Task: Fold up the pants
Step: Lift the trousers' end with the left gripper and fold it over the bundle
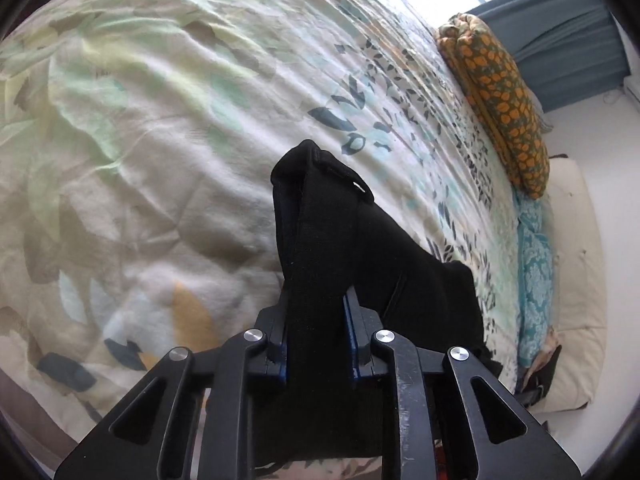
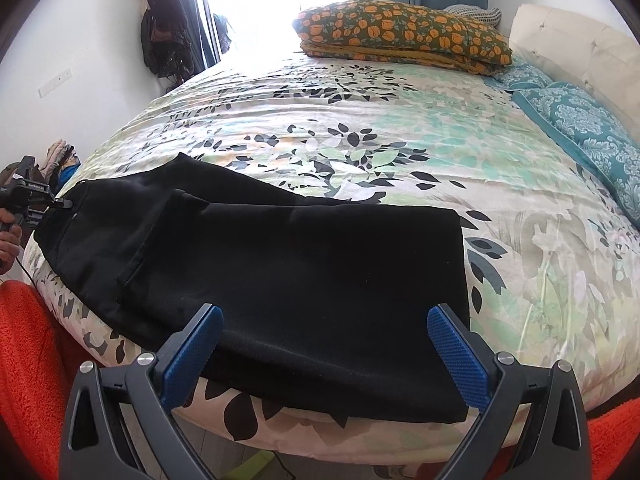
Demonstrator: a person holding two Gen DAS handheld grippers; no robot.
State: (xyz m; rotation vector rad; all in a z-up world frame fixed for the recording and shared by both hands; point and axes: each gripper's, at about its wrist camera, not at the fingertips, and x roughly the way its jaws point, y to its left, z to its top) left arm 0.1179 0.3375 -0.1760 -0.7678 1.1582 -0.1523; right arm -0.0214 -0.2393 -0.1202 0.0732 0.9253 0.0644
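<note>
A pair of black fabric pants (image 2: 280,272) lies on the bed's leaf-patterned cream and green quilt (image 2: 400,140), near its edge, already doubled over itself. Their long axis runs along that edge, from a square folded end on the right in the right wrist view to a narrower end at the left. That left end is pinched in the left gripper (image 1: 316,308), its blue-padded jaws nearly together with a bunched strip of cloth rising between them. The right gripper (image 2: 324,344) hangs over the pants' near edge with jaws spread wide, gripping nothing. A folded orange-flowered blanket (image 2: 404,34) sits well apart at the far side of the bed.
</note>
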